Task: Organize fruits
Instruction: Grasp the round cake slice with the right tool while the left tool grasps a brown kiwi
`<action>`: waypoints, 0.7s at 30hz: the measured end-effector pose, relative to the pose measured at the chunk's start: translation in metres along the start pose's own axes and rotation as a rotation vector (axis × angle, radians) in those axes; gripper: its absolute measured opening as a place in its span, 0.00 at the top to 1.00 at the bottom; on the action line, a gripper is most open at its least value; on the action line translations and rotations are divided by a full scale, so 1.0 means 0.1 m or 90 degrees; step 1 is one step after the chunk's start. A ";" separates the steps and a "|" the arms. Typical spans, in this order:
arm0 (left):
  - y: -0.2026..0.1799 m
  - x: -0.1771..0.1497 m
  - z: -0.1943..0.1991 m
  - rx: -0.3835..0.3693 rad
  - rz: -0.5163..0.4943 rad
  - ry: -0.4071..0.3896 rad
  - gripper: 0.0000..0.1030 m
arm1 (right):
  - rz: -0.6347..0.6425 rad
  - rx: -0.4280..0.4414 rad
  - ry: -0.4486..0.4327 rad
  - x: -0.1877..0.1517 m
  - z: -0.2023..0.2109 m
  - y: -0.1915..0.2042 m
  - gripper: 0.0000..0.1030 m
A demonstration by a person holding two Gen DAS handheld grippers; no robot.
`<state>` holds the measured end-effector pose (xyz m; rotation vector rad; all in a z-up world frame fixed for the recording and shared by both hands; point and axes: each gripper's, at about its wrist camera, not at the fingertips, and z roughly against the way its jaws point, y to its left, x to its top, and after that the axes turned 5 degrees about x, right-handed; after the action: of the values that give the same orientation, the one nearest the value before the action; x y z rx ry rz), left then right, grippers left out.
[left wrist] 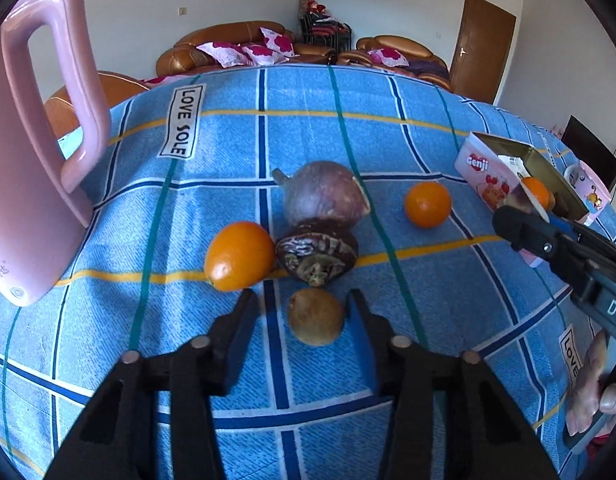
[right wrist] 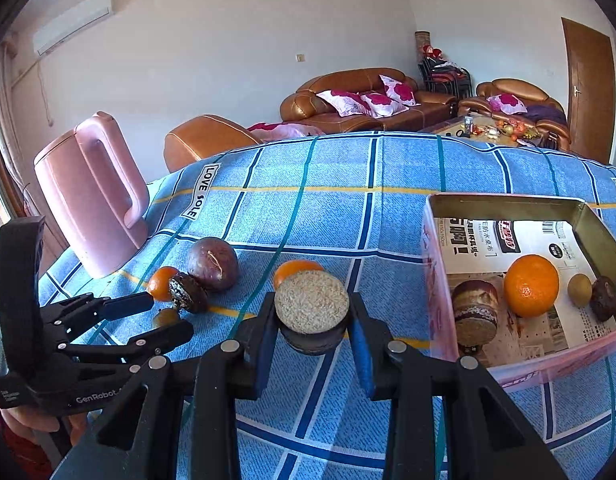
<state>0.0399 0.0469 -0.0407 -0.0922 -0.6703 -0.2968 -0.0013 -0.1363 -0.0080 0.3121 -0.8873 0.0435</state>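
My left gripper [left wrist: 302,300] stands open around a small brown fruit [left wrist: 315,316] on the blue checked cloth; a strip of cloth shows between the fruit and the left finger. Just beyond lie an orange [left wrist: 240,256], a chocolate pie [left wrist: 315,252] on its edge and a purple passion fruit [left wrist: 323,196]. A second orange [left wrist: 427,204] lies further right. My right gripper [right wrist: 312,304] is shut on a round chocolate pie [right wrist: 311,312], held above the cloth just left of the tin box [right wrist: 439,260]. The box holds an orange [right wrist: 531,290], another pie [right wrist: 475,312] and a small brown fruit [right wrist: 579,290].
A tall pink kettle [left wrist: 40,160] stands at the table's left edge. A pink mug [left wrist: 595,196] sits behind the tin box. Sofas, a low table and a brown door lie beyond the table's far edge.
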 end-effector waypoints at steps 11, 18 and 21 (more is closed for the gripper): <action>0.08 -0.02 0.22 0.004 0.031 -0.075 0.72 | 0.012 -0.007 -0.029 0.01 0.06 0.02 0.65; 0.32 -0.05 0.60 0.096 0.157 -0.237 0.72 | 0.019 -0.021 -0.089 0.06 0.23 0.02 0.65; 0.32 -0.05 0.62 0.137 0.170 -0.253 0.72 | 0.043 -0.043 -0.115 0.08 0.29 0.05 0.65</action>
<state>0.0088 0.0895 0.0050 -0.0343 -1.0677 0.0566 -0.0191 -0.1402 0.0166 0.2251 -1.0758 0.0476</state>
